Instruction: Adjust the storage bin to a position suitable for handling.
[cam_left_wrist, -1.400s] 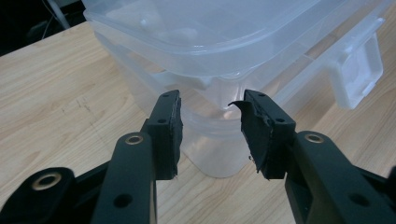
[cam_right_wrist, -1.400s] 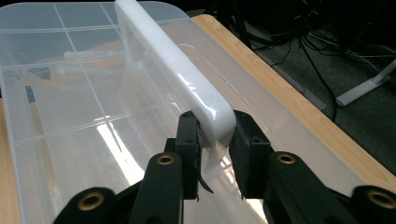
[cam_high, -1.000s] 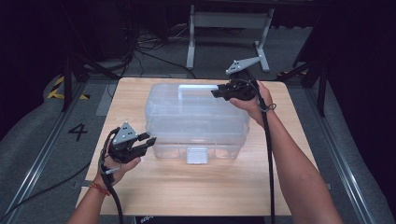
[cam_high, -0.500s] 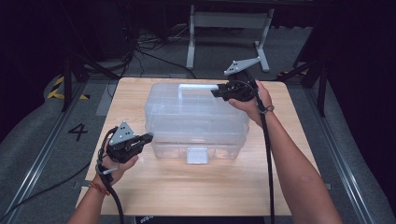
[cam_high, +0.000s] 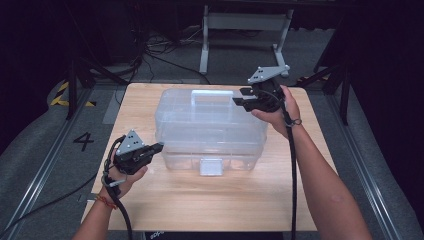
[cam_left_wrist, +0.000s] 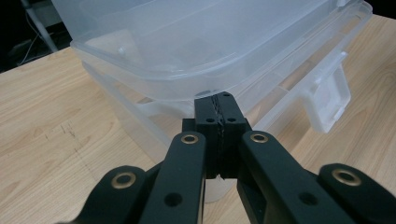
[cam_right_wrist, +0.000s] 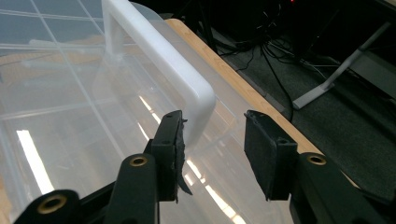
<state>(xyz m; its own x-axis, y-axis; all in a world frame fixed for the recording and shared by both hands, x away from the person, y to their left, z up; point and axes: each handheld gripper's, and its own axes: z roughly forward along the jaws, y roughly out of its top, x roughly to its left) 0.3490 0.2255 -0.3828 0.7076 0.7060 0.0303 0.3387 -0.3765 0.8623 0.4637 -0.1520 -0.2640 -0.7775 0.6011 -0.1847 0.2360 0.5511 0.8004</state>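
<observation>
The left gripper (cam_left_wrist: 219, 109), closed and empty, is bracing the clear box (cam_high: 210, 125). The right gripper (cam_right_wrist: 212, 140) has just been opening, its jaws straddling the white handle (cam_right_wrist: 159, 56) without pressing on it.

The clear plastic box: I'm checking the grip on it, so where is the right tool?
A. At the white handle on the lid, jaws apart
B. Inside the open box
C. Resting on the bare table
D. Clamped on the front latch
A: the right gripper view shows the right tool with jaws apart on either side of the white handle on the clear plastic box, pads not pressing it.
</observation>
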